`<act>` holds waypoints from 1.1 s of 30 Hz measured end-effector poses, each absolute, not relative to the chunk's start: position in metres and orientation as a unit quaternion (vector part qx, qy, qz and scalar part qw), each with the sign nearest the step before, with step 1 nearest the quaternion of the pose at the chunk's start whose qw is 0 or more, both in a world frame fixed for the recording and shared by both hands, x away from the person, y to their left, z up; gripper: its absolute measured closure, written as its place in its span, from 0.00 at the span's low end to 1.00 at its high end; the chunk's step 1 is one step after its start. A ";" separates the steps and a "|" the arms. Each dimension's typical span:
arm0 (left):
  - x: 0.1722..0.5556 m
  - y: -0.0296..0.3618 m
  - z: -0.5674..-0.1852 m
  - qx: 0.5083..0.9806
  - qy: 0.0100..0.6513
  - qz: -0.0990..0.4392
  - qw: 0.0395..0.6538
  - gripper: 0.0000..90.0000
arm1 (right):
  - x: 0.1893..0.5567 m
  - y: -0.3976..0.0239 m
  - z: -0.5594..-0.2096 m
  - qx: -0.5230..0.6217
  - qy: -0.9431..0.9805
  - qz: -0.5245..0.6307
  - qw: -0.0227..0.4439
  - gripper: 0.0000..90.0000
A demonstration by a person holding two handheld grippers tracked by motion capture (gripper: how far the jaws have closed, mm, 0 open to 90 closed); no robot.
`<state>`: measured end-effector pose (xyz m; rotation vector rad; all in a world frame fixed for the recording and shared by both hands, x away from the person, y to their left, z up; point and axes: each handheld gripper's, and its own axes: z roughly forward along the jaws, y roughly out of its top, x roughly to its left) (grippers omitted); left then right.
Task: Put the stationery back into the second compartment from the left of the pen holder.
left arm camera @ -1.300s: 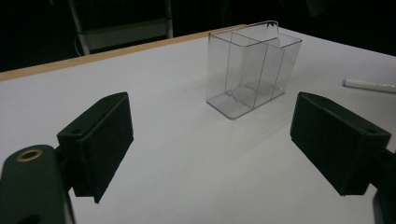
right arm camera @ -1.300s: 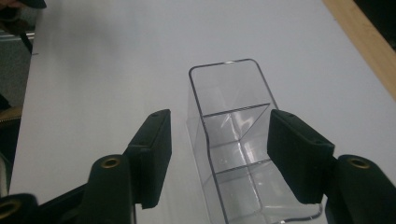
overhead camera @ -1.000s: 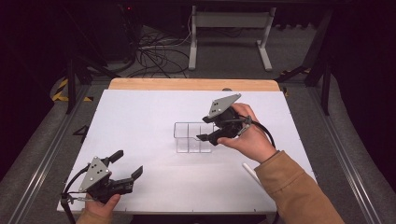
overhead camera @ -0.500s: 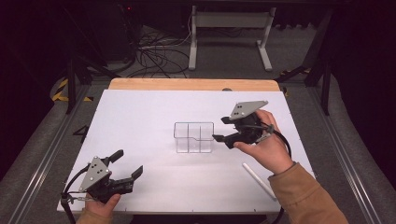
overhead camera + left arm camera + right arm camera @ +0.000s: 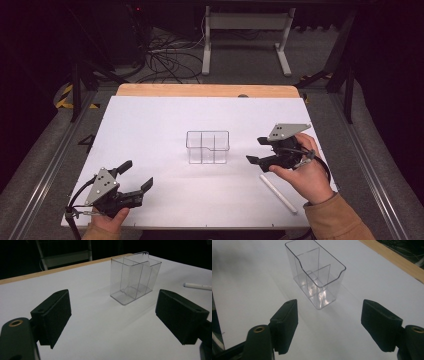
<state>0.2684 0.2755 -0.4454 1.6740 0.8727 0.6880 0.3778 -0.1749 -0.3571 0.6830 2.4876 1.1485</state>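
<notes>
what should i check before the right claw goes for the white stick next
1. Right claw empty, jaws apart, just been opening: ok.
2. Thin white stick lying flat and free on the white table, beside the right hand: ok.
3. Right claw aimed at the stick: not ok, it faces the clear plastic divided box.
4. Box upright, compartments empty: ok.
5. Left claw open, apart from both: ok.
6. What the stick is: cannot tell.

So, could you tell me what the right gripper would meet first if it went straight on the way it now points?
Most likely the clear divided container: it stands ahead of the open right gripper, a little left of centre, with bare white table between. Depth is hard to judge.
</notes>
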 end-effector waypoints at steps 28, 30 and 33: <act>0.268 0.276 -0.445 0.701 0.370 0.290 0.537 0.16 | 0.341 -0.220 -0.397 0.295 0.859 0.381 0.172 0.32; 0.268 0.275 -0.446 0.701 0.370 0.290 0.537 0.16 | 0.339 -0.222 -0.398 0.298 0.858 0.381 0.174 0.32; 0.268 0.275 -0.446 0.703 0.369 0.290 0.535 0.15 | 0.337 -0.223 -0.402 0.305 0.855 0.381 0.175 0.33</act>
